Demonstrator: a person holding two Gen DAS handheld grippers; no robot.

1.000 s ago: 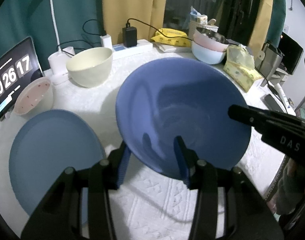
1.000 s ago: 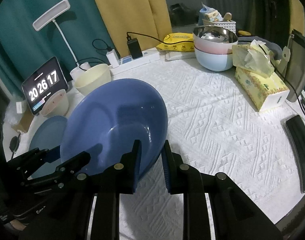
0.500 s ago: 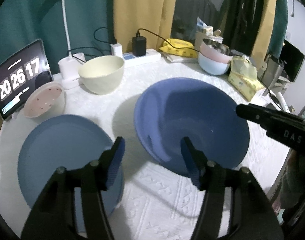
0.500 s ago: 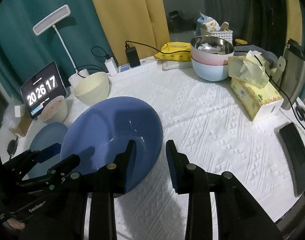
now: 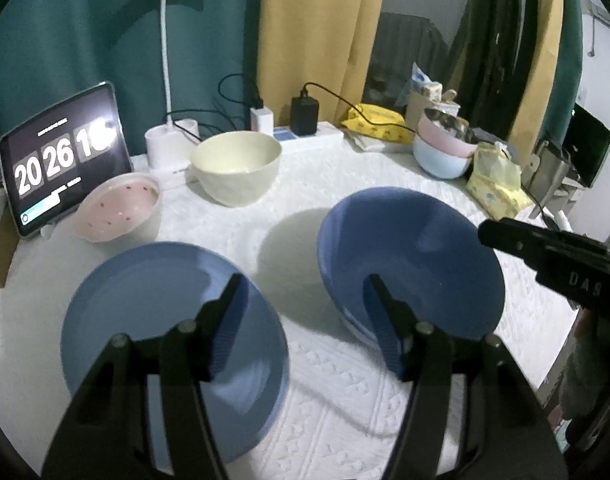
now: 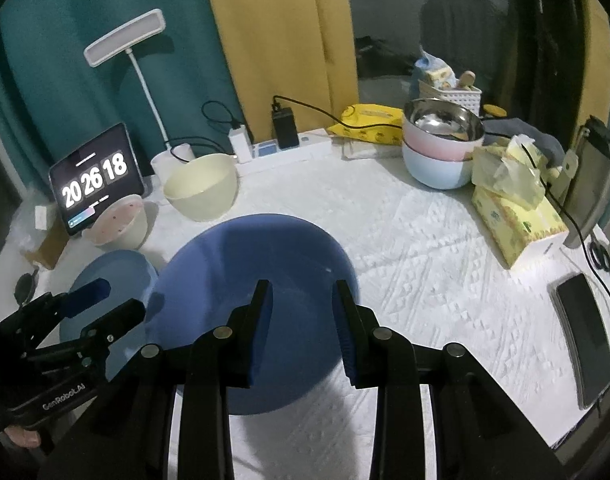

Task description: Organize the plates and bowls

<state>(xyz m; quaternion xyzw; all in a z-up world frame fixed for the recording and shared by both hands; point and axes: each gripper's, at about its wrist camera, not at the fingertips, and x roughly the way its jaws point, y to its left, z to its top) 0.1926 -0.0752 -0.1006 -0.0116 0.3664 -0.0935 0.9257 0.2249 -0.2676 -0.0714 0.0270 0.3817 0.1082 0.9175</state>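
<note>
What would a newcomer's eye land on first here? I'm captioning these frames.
Probably the big blue bowl resting mid-table on the white cloth, both grippers open just above it. Next, the flat blue plate to its left, and the bright clock tablet propped at the back left.

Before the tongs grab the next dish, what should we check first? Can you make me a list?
1. Big blue bowl let go and sitting on the tablecloth: ok.
2. Left tongs open, nothing between them after just opening: ok.
3. Right tongs open, nothing between them after just opening: ok.
4. Blue plate flat with nothing on it: ok.
5. Cream bowl and pink speckled bowl standing apart, easy to reach: ok.
6. Charger cable away from the dishes in front: ok.
</note>
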